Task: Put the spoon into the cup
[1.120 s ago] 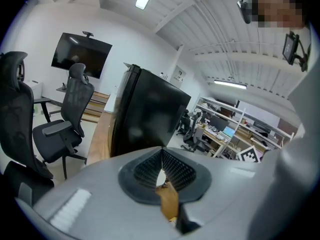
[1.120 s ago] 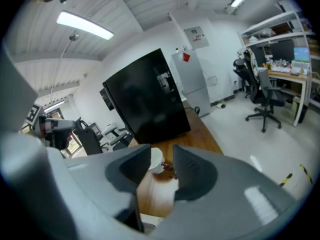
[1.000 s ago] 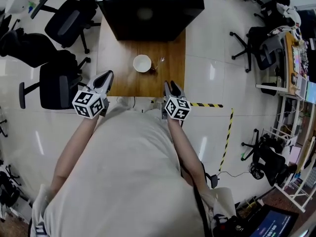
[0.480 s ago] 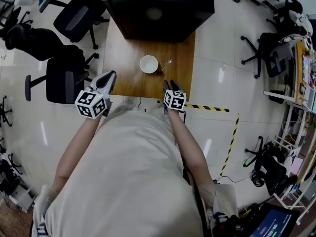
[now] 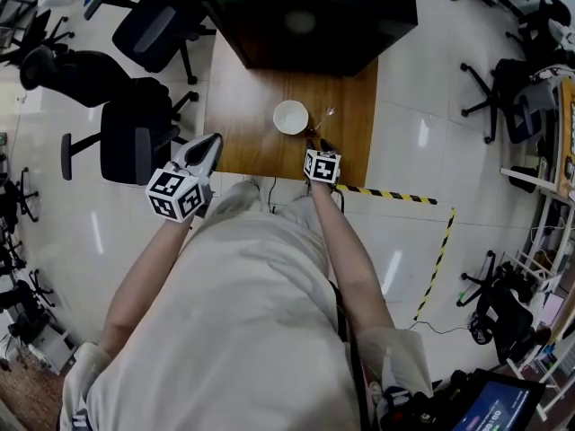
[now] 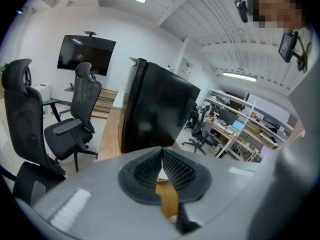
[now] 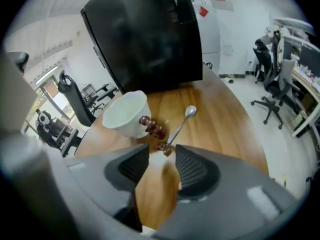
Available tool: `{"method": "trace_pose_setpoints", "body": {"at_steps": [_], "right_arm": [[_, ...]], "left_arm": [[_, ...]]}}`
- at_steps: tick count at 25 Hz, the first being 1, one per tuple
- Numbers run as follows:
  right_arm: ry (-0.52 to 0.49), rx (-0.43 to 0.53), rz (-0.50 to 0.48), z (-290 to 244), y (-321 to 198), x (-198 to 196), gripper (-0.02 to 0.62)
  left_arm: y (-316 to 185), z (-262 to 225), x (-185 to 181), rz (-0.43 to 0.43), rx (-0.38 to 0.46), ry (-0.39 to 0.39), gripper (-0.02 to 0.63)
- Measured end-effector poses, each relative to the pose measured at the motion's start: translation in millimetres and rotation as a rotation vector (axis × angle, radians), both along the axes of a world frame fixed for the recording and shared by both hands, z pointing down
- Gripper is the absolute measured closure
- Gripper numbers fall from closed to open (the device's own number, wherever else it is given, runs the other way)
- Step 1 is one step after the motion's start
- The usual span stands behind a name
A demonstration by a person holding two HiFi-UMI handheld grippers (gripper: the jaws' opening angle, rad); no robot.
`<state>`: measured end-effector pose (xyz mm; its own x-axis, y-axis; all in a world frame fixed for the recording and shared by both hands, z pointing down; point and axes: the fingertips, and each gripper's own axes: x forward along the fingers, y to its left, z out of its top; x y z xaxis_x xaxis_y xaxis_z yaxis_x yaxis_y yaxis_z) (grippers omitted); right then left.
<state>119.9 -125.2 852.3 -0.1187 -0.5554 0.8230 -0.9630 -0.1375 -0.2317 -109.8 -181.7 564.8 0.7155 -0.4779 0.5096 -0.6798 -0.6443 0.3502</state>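
Note:
A white cup (image 5: 290, 116) (image 7: 126, 114) with a brown beaded handle stands on the wooden table (image 5: 252, 106). Just right of it lies a metal spoon (image 5: 322, 119) (image 7: 180, 124) with a brown beaded handle end. My right gripper (image 5: 316, 146) (image 7: 162, 154) hangs low over the table, pointing down at that handle end. Its jaws have just been opening and now stand open. The spoon's end lies at the mouth of the gap and no pad touches it. My left gripper (image 5: 211, 144) (image 6: 161, 151) is held at the table's front left corner, its tips together and empty.
A big black cabinet (image 5: 314, 16) (image 7: 145, 34) stands on the table's far end, behind the cup. Black office chairs (image 5: 135, 137) stand left of the table. Black-and-yellow tape (image 5: 395, 196) marks the floor to the right.
My right gripper has gone down and forward over the table's front edge, towards the spoon. The left gripper has hardly moved. The head view has shifted, so the table sits further right.

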Motion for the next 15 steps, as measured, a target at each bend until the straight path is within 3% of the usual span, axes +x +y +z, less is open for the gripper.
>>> {"method": "trace_pose_setpoints", "body": {"at_steps": [5, 15], "right_arm": [[0.010, -0.053, 0.017, 24, -6, -1, 0.422], [0.013, -0.039, 0.018, 35, -23, -12, 0.400]], "left_arm": [[9, 5, -6, 0.003, -0.016, -0.029, 0.606], [22, 17, -37, -0.065, -0.047, -0.080, 0.606]]}}
